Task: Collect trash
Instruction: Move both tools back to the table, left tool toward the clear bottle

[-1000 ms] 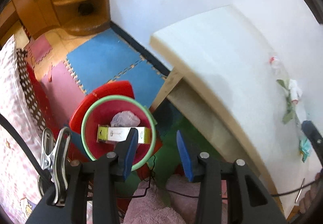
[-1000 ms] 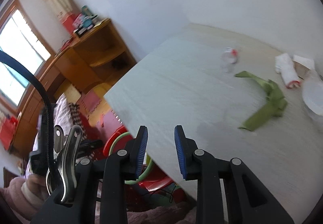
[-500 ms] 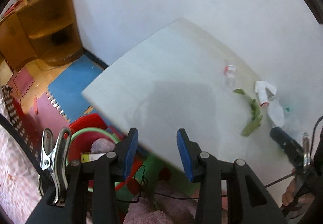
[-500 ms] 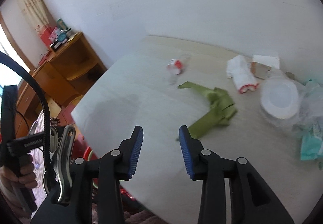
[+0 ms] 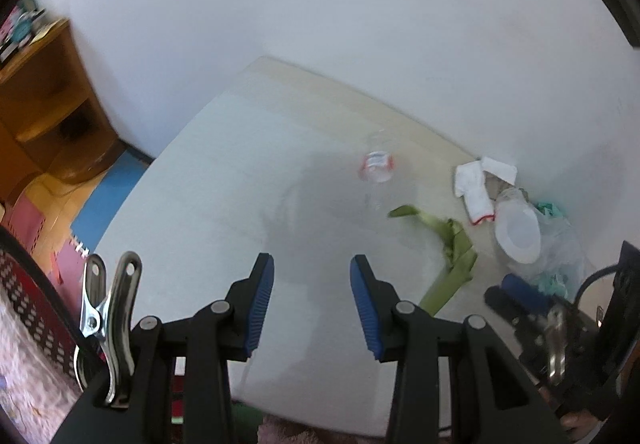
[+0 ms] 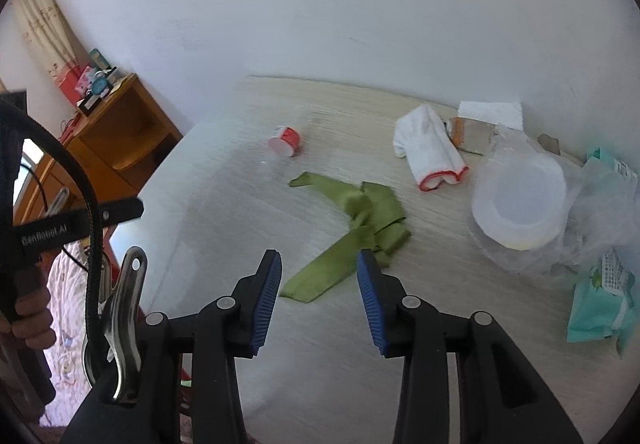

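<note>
White wall backs a pale counter [image 5: 224, 180] that carries the litter along its far right side.

Left wrist view: left tongs [image 5: 312, 304] stand released and empty over bare counter, well apart from any item. A clear bottle with red cap band [image 5: 377, 169] lies ahead. A green strip [image 5: 448, 248] lies right of it, long axis running from far left to near right. Cloth [image 5: 474, 190], bowl [image 5: 518, 232] and plastic bag [image 5: 560, 248] are bunched toward the wall corner. The right tongs [image 5: 520, 292] show at the right edge, near the strip's lower end.

Right wrist view: right tongs [image 6: 318, 300] are unclenched and hold nothing; their jaws have just been opening. The strip [image 6: 352, 228] lies directly ahead, its near end showing between the jaw tips but untouched. It is folded and knotted mid-length, long axis diagonal, far end pointing toward the bottle [image 6: 285, 140], which lies on its side with its red end toward the camera. Cloth [image 6: 428, 148], bowl [image 6: 520, 200] and teal packet [image 6: 600, 304] lie to the right. A hand [image 6: 28, 312] grips the other tool at the left edge.

Judgement: the jaws were spread to take the strip next; the left tongs are placed to take the bottle.
</note>
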`<state>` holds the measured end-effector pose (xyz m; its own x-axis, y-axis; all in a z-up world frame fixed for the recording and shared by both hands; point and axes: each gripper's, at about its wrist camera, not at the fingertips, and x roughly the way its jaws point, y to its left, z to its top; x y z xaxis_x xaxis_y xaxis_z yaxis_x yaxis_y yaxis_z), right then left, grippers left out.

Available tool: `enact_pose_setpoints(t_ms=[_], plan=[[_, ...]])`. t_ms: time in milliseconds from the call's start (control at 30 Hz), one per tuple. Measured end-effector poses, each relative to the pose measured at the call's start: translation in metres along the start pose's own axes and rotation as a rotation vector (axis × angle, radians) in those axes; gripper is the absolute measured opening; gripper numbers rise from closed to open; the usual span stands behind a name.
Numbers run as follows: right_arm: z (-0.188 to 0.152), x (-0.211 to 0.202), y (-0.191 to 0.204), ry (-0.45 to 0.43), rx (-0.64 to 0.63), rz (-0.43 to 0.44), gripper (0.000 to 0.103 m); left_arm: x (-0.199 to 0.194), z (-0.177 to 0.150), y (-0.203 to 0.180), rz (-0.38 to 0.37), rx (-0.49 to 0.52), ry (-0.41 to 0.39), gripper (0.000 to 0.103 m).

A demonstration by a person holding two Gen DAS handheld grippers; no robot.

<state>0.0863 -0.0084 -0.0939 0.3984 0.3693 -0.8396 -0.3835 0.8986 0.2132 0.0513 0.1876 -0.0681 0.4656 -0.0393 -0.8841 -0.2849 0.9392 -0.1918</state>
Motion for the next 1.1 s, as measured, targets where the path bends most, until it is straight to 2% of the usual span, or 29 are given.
enact_pose_setpoints(t_ms=[233, 567, 800, 1100], plan=[[0.005, 0.013, -0.016, 0.027, 0.012, -0.012, 0.041, 0.027, 0.028, -0.03, -0.019, 0.049, 0.007, 0.046], [0.011, 0.03, -0.027, 0.058, 0.007, -0.022, 0.042, 0.085, 0.059, -0.06, -0.005, 0.081, 0.045, 0.046], [0.014, 0.041, -0.032, 0.077, 0.002, -0.012, 0.042, 0.113, 0.074, -0.066, 0.023, 0.102, 0.066, 0.046], [0.019, 0.054, -0.035, 0.103, -0.01, -0.01, 0.042, 0.143, 0.075, -0.071, 0.039, 0.097, 0.11, 0.046]])
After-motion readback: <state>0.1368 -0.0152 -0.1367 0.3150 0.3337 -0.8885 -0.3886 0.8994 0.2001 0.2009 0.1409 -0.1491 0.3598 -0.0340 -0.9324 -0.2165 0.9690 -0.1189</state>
